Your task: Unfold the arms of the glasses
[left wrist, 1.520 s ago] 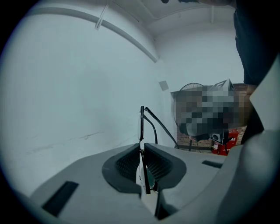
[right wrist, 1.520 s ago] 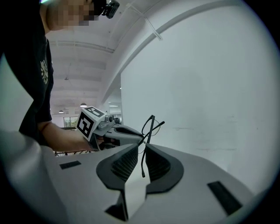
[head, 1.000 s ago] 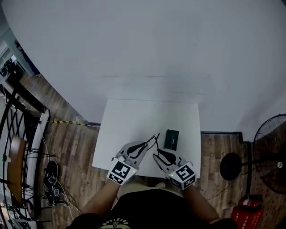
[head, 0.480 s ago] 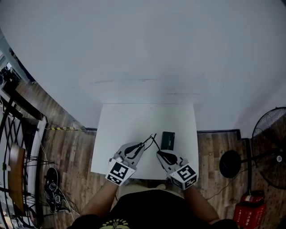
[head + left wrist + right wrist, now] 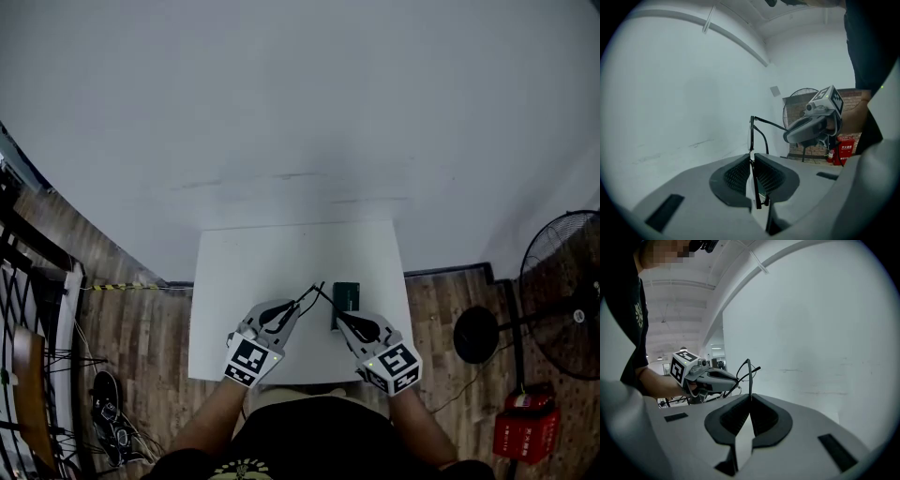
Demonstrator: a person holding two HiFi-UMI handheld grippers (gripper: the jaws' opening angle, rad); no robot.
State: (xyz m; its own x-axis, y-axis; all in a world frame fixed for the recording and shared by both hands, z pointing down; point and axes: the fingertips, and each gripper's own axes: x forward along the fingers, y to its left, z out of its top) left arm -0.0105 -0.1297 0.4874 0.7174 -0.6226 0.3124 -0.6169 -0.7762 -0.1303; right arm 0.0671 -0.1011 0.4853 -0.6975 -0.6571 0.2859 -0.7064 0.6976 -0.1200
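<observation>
Glasses in left gripper, right gripper

We see left gripper and right gripper over the near edge of the white table, both tips on the black glasses between them. Right jaws have just been closing with a temple arm between them; dark case lies just beside.

White table, dark case — standing fan

Thin black glasses stand upright, one arm swung outward.
</observation>
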